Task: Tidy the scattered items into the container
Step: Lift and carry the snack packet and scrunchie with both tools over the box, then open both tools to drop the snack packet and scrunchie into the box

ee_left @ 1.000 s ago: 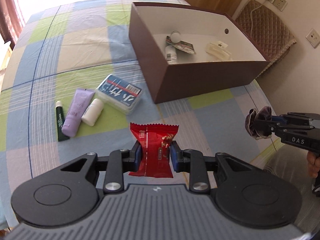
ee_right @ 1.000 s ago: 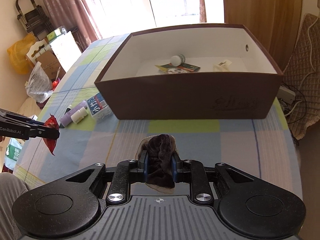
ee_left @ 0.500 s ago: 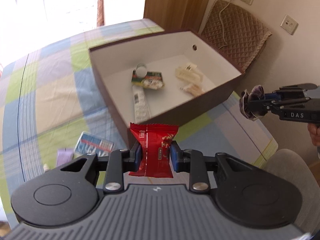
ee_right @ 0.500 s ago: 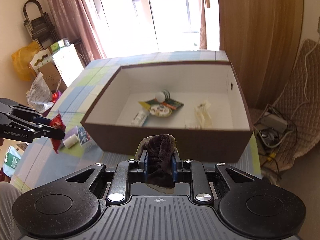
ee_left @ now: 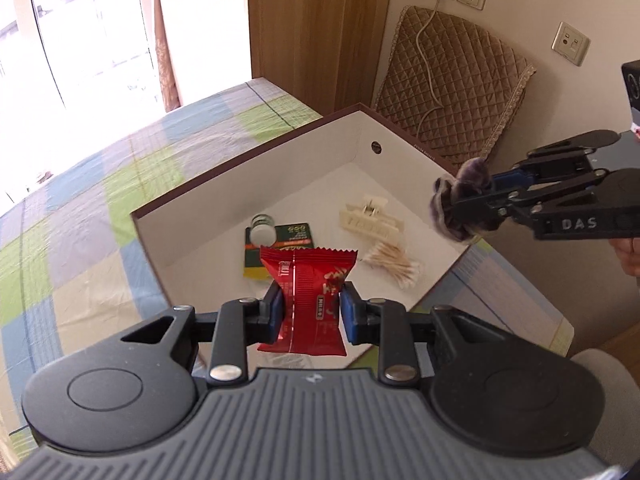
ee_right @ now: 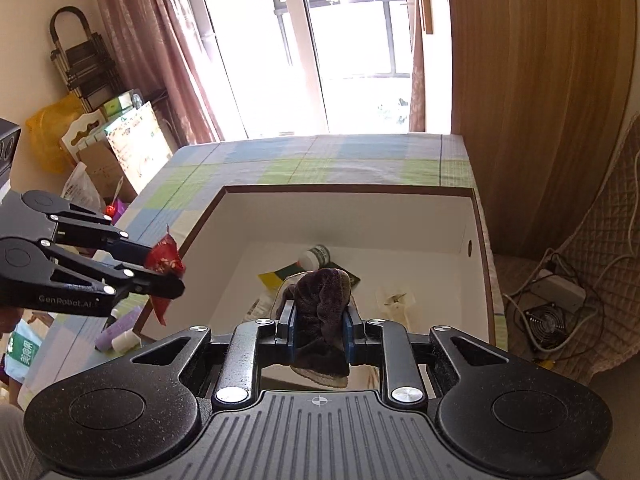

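Nearest to us in the left wrist view, our left tongs are closed on a red snack packet, its blue pads pressed against both sides of the wrapper, which stands upright between them. In the right wrist view, our right tongs are likewise clamped on a dark purple scrunchie that bulges up above the pads. Both sets of tongs hang over the near edge of the brown box, which sits open on the checked desk. From the left view the right tongs come in at 3 o'clock with the scrunchie above the box's right wall; from the right view the left tongs come in at 9 o'clock with the packet beside the box's left wall. Inside the box, on its white floor, we see a bundle of cotton swabs, a cream hair clip, a green card and a small white-capped bottle at 12 o'clock. Outside the box, at 8 o'clock in the right view, a lilac tube and a small white bottle lie on the desk, close together.
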A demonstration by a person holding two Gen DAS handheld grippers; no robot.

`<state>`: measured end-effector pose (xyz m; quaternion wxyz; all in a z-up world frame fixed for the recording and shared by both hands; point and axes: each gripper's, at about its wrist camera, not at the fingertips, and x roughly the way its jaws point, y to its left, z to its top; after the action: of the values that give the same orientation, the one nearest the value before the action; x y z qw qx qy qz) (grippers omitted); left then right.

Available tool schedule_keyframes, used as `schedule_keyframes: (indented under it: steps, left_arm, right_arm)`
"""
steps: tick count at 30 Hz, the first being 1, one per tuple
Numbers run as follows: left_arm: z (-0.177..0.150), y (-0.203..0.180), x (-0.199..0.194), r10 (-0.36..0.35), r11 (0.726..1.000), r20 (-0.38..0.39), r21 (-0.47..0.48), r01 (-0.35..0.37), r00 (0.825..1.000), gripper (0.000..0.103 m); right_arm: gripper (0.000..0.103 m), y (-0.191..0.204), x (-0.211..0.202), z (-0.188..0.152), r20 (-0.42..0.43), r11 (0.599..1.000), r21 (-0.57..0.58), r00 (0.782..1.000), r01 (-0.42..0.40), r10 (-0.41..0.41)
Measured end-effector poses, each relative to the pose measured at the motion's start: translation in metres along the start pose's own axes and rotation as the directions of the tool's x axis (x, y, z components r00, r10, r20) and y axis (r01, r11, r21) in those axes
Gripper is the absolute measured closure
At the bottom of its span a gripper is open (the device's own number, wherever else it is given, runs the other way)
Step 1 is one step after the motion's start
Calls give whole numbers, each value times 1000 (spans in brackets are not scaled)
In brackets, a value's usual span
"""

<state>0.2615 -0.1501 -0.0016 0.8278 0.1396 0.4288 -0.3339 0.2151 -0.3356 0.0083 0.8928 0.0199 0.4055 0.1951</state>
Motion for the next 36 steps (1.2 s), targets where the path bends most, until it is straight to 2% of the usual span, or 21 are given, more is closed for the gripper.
schedule_keyframes:
  steps: [4, 13, 23, 36]
  left_arm:
    - [8, -8, 29, -28, 999, -37, -16, 28, 999, 78]
    - [3, -8, 82, -36, 997, -136, -73, 27, 990, 78]
    - [3, -6, 106, -37, 993, -179, -121, 15, 983, 78]
    - [-3, -6, 125, 6, 993, -237, -111, -34, 971, 78]
  right_arm:
    - [78, -8, 29, 1, -60, 1000, -2, 998, 5, -5]
    - [78, -27, 66, -13, -151, 999, -24, 987, 42, -46]
    - [78, -38, 77, -14, -179, 1000, -26, 984, 17, -21]
    - [78, -30, 89, -18, -211, 997, -72, 977, 8, -23]
